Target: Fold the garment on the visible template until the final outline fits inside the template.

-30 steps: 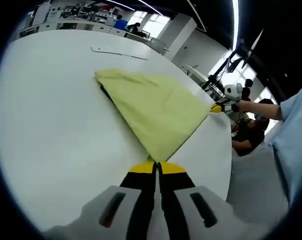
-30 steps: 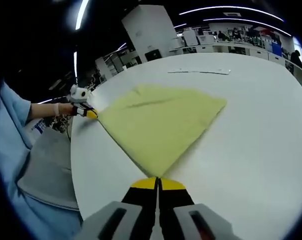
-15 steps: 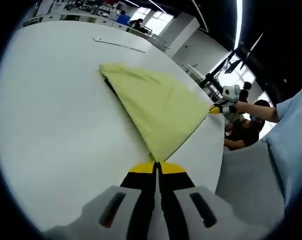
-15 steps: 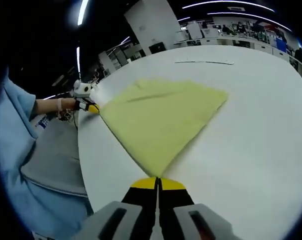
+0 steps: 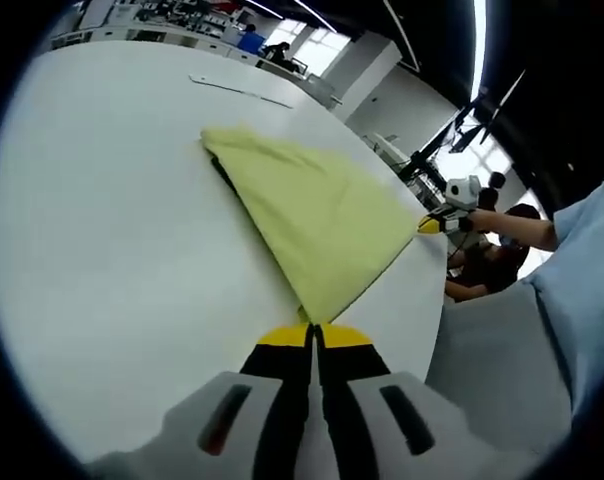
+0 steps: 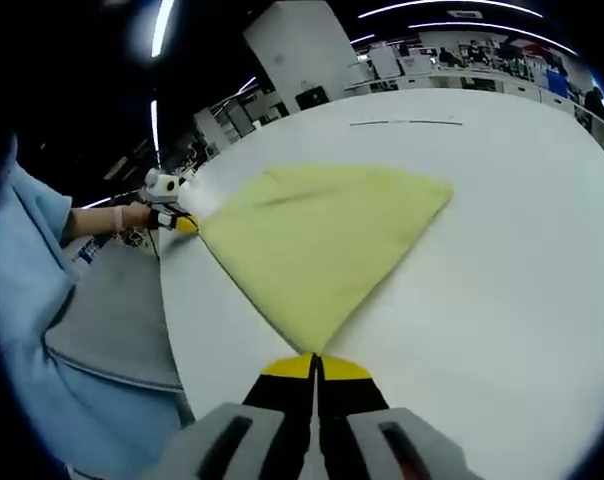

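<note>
A yellow-green garment [image 5: 317, 215] lies folded flat on a white table [image 5: 112, 260], spread as a broad wedge. In the left gripper view the left gripper [image 5: 315, 335] rises from 6 o'clock with its yellow-tipped jaws pressed together on the near corner of the cloth, which fans away from the tips toward 12 and 1 o'clock. At about 3 o'clock in that view the right gripper [image 5: 432, 226] meets another corner of the fabric at the table's edge, a hand behind it; whether it is clamped there is too small to tell from this side. In the right gripper view the right gripper [image 6: 315, 366] likewise has its jaws closed tight on a corner, with the garment widening away toward 12 o'clock, and the left gripper shows small at about 9 o'clock, touching the cloth's far-left corner. A thin dark template line [image 6: 407, 123] lies on the table beyond the garment, well apart from it. A light-blue sleeve [image 6: 27, 290] fills the left side.
</note>
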A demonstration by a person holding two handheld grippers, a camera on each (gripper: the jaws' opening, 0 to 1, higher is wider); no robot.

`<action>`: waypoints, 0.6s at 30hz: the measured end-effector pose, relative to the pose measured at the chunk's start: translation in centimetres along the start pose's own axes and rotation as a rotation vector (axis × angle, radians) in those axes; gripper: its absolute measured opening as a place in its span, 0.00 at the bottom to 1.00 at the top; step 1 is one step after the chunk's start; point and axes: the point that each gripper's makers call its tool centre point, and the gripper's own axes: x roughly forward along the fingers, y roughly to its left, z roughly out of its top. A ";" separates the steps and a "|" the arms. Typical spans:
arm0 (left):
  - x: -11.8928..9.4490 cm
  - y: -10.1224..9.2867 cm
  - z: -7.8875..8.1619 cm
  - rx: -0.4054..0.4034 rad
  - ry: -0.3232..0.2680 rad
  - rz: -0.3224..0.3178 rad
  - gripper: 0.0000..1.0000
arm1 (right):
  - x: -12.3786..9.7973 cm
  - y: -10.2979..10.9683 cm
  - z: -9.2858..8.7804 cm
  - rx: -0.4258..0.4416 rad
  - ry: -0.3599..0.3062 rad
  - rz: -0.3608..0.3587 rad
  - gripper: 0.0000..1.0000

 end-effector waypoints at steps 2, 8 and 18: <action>-0.3 0.1 0.0 0.006 0.000 0.005 0.00 | -0.3 -0.3 0.3 0.006 -0.024 -0.023 0.00; -1.6 0.1 1.8 0.049 -0.087 0.040 0.25 | -1.4 -0.8 1.7 0.000 -0.108 -0.073 0.36; -1.2 0.6 2.9 0.171 -0.114 0.141 0.90 | -1.8 -1.9 2.3 -0.056 -0.150 -0.172 0.90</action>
